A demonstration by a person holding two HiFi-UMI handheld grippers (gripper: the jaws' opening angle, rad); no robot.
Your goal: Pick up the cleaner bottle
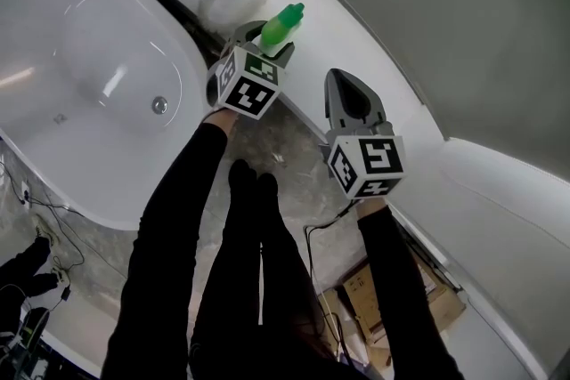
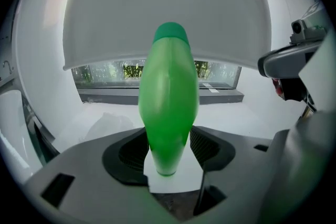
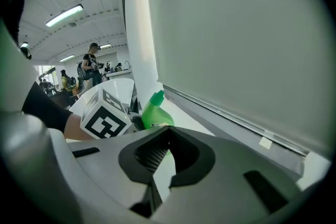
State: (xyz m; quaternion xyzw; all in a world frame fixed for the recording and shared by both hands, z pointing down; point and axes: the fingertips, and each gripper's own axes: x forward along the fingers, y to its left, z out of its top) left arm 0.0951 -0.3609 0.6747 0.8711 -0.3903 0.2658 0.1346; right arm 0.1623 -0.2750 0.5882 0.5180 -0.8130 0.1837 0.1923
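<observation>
Head view: the cleaner bottle (image 1: 282,25) sits in the front of the left gripper (image 1: 267,47), out past the bathtub (image 1: 107,76) on its far side, over the white ledge (image 1: 347,31) that runs along that side of the tub. Its long axis runs in line with the jaws, cap end pointing away from the person and away from the tub. The right gripper (image 1: 343,89) hangs further along the ledge from the tub, near the bottle but apart from it, so the left is plainly the nearer one.

Left gripper view: the bottle (image 2: 168,102) stands dead centre, its lower end down between the two dark pads (image 2: 126,152) and its green cap at the far end. Both pads press against its sides, so the jaws of the left gripper (image 2: 168,155) are clamped on it low on the body. Whether its base has left the ledge (image 2: 247,118) I cannot tell from here. Since the grip is low and the wide belly lies ahead of the pads, I judge a lift should go straight up to keep the bottle from tipping.

Right gripper view: the right gripper (image 3: 157,165) has its jaws drawn together with nothing between them. The bottle (image 3: 156,113) shows ahead and to the left, beside the left gripper's marker cube (image 3: 105,118), on the tub's side of these jaws.
</observation>
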